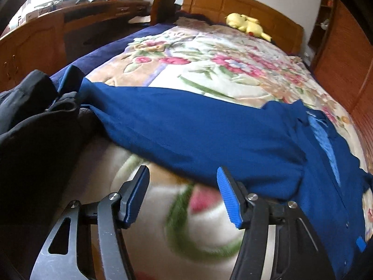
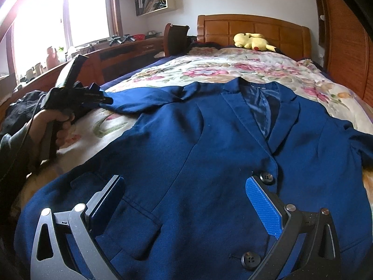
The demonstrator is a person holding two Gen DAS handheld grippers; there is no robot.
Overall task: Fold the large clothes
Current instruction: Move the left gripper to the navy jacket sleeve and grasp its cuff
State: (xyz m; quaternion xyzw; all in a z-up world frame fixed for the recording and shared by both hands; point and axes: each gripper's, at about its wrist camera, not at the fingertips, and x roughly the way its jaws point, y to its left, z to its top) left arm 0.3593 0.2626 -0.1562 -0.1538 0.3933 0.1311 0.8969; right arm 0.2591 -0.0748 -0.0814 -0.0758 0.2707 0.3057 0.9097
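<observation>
Blown-out daylight from the window (image 2: 58, 16), fisheye-bent edges, motion blur on the near blanket (image 1: 186, 210)

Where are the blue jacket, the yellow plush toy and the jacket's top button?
Jacket (image 2: 186, 144): right wrist view, on its front panel.
Plush toy (image 2: 253, 40): right wrist view, on its body, by the headboard.
Top button (image 2: 267, 177): right wrist view, on the button's face.

We count one blue blazer (image 2: 186, 144), two buttons on it (image 2: 266, 177), one yellow plush toy (image 2: 253, 40), one floral blanket (image 1: 209, 56), two grippers (image 2: 184, 186), one black garment (image 1: 28, 121).
</observation>
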